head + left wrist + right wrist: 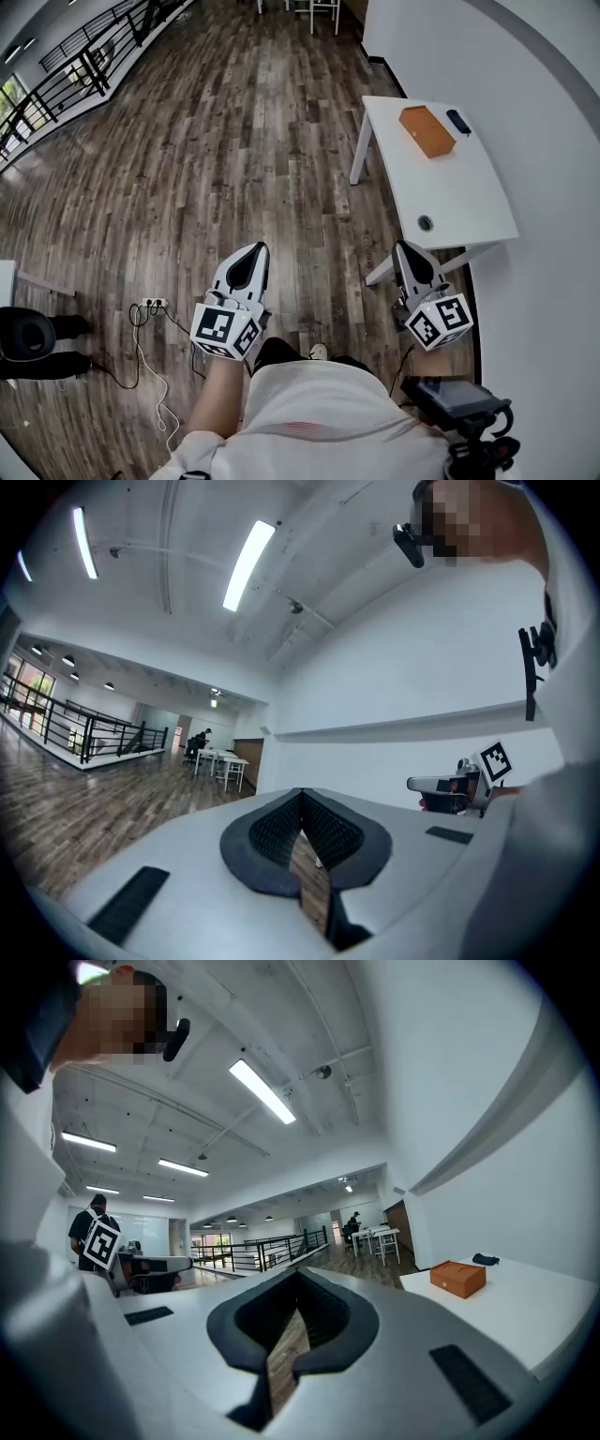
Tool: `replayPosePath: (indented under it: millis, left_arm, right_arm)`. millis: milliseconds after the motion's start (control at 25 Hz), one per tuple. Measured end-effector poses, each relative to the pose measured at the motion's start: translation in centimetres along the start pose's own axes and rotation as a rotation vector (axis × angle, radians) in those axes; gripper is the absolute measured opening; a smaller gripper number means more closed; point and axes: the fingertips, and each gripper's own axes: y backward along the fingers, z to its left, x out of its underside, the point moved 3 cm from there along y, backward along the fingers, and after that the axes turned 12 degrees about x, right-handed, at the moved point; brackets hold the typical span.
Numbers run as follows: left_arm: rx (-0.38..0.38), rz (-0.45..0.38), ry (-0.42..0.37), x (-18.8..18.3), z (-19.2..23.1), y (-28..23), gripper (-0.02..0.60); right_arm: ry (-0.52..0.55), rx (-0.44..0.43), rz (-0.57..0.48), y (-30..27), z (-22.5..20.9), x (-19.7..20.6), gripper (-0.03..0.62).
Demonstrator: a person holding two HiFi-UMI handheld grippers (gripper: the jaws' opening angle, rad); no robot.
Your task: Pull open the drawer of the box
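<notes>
**Approach stage, drawer not yet reached.** The person stands on the wooden floor, short of the white surface that runs along the wall at the upper right of the head view. The box, orange and lying flat, sits toward the far end of that surface. A small dark object lies just beside it on the wall side. In the right gripper view the same box shows at the right edge, well apart from the tongs. Its drawer front cannot be made out at this range, so the side that pulls open is not readable.

The left tongs and the right tongs are held level ahead of the body, side by side and pointing up the frame. Both are clenched on nothing. In each gripper view the jaws meet at the tip, and only floorboards show through the slit below them. This posture suits carrying rather than working, since nothing lies within reach and there is no cause to spread the jaws.

The right tongs appear at the near edge of the surface, on the box's side. They therefore seem the likelier pair to take the drawer, with the left free to steady the box. The task itself looks unstarted, and the box stands untouched.
</notes>
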Motion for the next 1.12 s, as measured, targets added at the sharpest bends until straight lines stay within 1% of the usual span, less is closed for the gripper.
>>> replayPosePath:
  millis: [200,360,560,680,920,1120]
  left_arm:
    - [-0.007,0.003,0.001,0.6,1.7,-2.7,0.011]
    - [0.026,-0.003,0.001,0.9,3.6,-5.6,0.011]
    - [0.059,-0.008,-0.017,-0.3,6.9,-9.2,0.011]
    - [0.083,0.000,-0.017,-0.6,9.6,-11.8,0.011]
    - [0.140,0.024,0.008,-0.9,16.3,-17.4,0.011]
    - [0.202,0.035,-0.022,-2.1,22.8,-22.2,0.010]
  right_arm:
    - [-0.003,-0.006,0.014,-2.6,-1.6,0.9,0.002]
    - [0.003,0.014,0.006,-5.2,-3.1,0.8,0.002]
    - [0.002,0.047,-0.002,-9.0,-4.0,0.5,0.002]
    - [-0.003,0.072,-0.007,-12.0,-4.5,0.4,0.002]
    - [-0.014,0.146,0.006,-18.8,-5.8,0.7,0.002]
    - [-0.007,0.233,0.004,-25.0,-6.5,0.3,0.002]
